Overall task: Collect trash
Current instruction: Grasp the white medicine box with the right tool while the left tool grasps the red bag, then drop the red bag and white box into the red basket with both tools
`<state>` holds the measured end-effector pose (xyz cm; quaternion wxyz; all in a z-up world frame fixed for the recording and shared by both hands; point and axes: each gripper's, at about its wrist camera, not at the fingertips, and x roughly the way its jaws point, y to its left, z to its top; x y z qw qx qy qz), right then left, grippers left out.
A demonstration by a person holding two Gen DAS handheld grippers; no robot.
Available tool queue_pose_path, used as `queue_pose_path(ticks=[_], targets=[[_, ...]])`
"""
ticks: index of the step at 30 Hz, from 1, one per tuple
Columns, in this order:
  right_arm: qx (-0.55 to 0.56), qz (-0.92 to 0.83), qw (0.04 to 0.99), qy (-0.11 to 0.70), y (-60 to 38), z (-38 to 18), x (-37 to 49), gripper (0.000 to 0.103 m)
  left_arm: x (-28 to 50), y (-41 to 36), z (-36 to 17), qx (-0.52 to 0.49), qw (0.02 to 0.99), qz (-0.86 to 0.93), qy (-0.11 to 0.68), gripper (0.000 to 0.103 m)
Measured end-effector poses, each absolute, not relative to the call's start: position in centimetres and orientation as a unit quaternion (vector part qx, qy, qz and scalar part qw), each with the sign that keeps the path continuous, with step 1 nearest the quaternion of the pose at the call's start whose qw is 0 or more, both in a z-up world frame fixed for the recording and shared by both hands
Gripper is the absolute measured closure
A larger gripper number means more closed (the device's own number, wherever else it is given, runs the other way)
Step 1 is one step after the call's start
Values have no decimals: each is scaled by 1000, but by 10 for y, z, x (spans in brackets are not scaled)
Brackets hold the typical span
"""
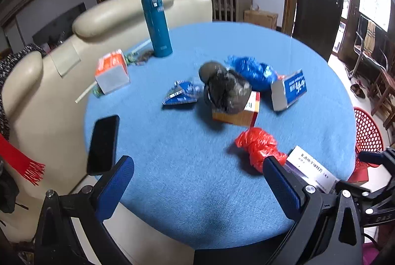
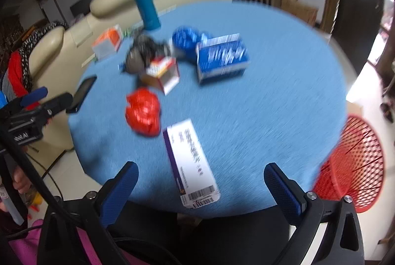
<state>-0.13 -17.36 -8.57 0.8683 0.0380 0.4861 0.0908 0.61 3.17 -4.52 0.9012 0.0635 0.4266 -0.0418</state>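
White carton [image 2: 191,163] flat at desk [image 2: 259,104] near edge, red crumpled bag [image 2: 143,112] just beside. Right claw [image 2: 201,187] wide, empty, lined up over carton; left claw [image 1: 198,179] wide, empty. Approach step. Next: descend, close on carton, carry to red basket [image 2: 355,163].

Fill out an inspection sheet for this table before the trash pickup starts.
Surface: round table with blue cloth.
Job's things: red crumpled bag, white box, blue box, blue bag, dark bag on orange box, flattened blue wrapper.
Clutter: teal flask upright, phone at the edge, orange-white box.
Grippers: left claw open, empty; right claw open, empty.
Cables: dark cable on floor.
Surroundings: red mesh basket beside table, cream sofa.
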Motion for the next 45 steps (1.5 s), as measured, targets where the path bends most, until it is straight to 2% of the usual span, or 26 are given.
queue_pose_path(ticks=[2,4,8,9,11,12,17,20,25,35,45], targets=[[33,104,858,501,-170,-102,9,6,13,32,-53,56,895,-53,440,0],[47,124,848,514,-163,-111,14,16,20,31,-60,44,886,-67,457,0],[38,139,824,548,-158,-133,26,28,31,27,-71,31,872,-86,480,0],[32,140,819,555,-157,-138,28,36,35,25,-73,30,870,-89,485,0],[13,140,821,553,-153,-143,31,40,39,21,-76,25,865,-98,492,5],[3,143,823,550,-151,-143,30,50,43,18,-77,23,861,-106,498,10],[4,149,829,539,-156,-140,25,54,55,-7,-82,23,846,-136,514,25],[21,127,838,530,-175,-137,24,55,62,-27,-88,28,837,-161,523,26],[71,89,853,510,-220,-125,18,55,76,-49,-109,30,817,-173,549,57],[166,12,883,439,-308,-102,-8,55,66,-93,-92,58,823,-214,523,63],[255,-101,881,385,-421,-98,-53,55,40,-241,-56,156,784,-351,487,63]])
